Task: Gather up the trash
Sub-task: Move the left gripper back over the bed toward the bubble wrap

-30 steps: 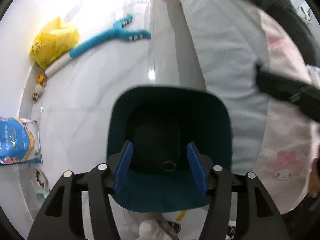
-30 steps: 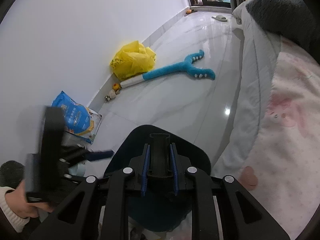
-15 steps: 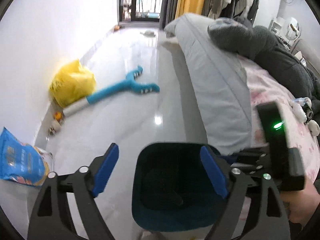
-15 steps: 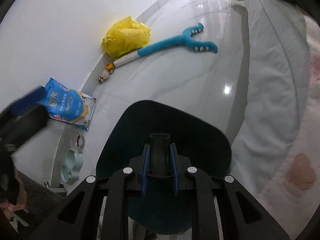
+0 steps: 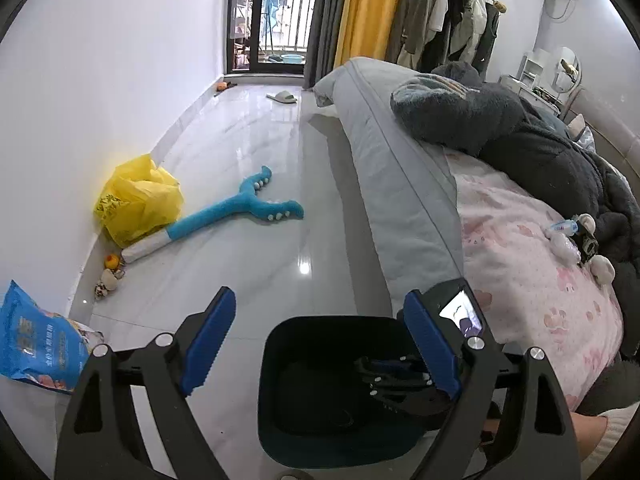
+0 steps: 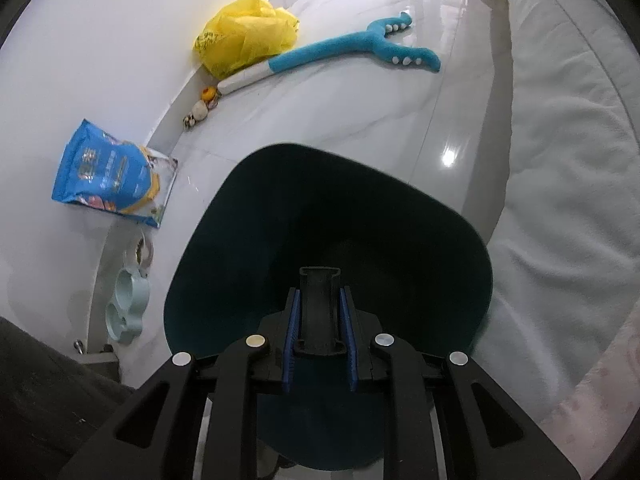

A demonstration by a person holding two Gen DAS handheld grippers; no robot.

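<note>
A dark teal trash bin (image 5: 304,384) stands on the floor beside the bed; it also fills the middle of the right wrist view (image 6: 280,216). My left gripper (image 5: 320,340) is open and empty, raised above the bin's near side. My right gripper (image 6: 319,308) is shut on a small black object (image 6: 319,300) and holds it over the bin's mouth. The right gripper also shows inside the bin's opening in the left wrist view (image 5: 394,376). Small crumpled items (image 5: 576,240) lie on the pink blanket.
A bed with a grey sheet (image 5: 392,168) and pink blanket (image 5: 532,264) runs along the right. On the floor lie a yellow plastic bag (image 5: 136,200), a blue plush toy (image 5: 240,208), a blue pet-food bag (image 5: 32,344) and a pet bowl (image 6: 128,304). A white wall is at left.
My left gripper has opened wide and tilted up away from the bin. My right gripper, still shut on the black object, has moved lower over the bin.
</note>
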